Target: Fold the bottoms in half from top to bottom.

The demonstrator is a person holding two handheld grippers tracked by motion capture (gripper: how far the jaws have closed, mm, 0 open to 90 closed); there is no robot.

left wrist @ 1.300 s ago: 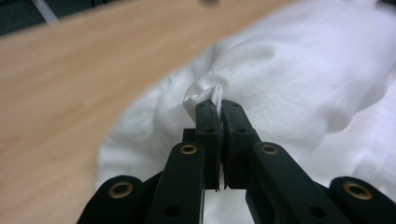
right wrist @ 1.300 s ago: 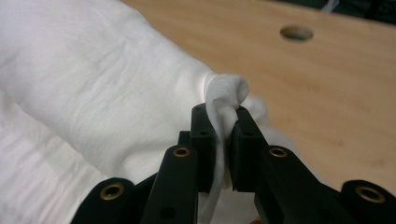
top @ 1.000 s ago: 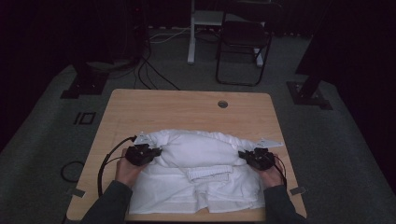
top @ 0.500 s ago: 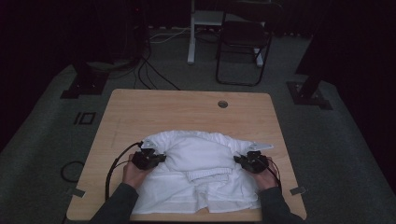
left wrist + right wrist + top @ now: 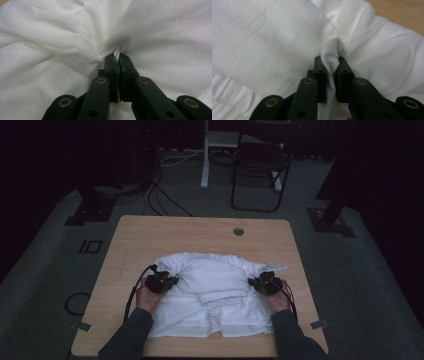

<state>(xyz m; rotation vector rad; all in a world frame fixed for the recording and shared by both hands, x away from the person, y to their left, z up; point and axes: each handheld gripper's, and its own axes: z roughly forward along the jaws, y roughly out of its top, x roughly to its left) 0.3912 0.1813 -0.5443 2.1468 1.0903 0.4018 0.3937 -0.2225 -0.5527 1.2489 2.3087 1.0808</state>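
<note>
A white garment lies on the wooden table, its far part folded over toward the near side. My left gripper grips the fold's left edge; in the left gripper view it is shut on a thin pinch of the white cloth. At the fold's right edge my right gripper holds the fabric. In the right gripper view it is shut on a bunched wad of the garment. A hand holds each gripper.
A round cable hole sits in the table near its far edge. Behind the table stand a dark folding chair and a white post. Cables trail on the grey floor at the left.
Both grippers have come toward the near edge and a little inward, dragging the folded part of the garment over the lower part. The fold now lies lower on the table.
</note>
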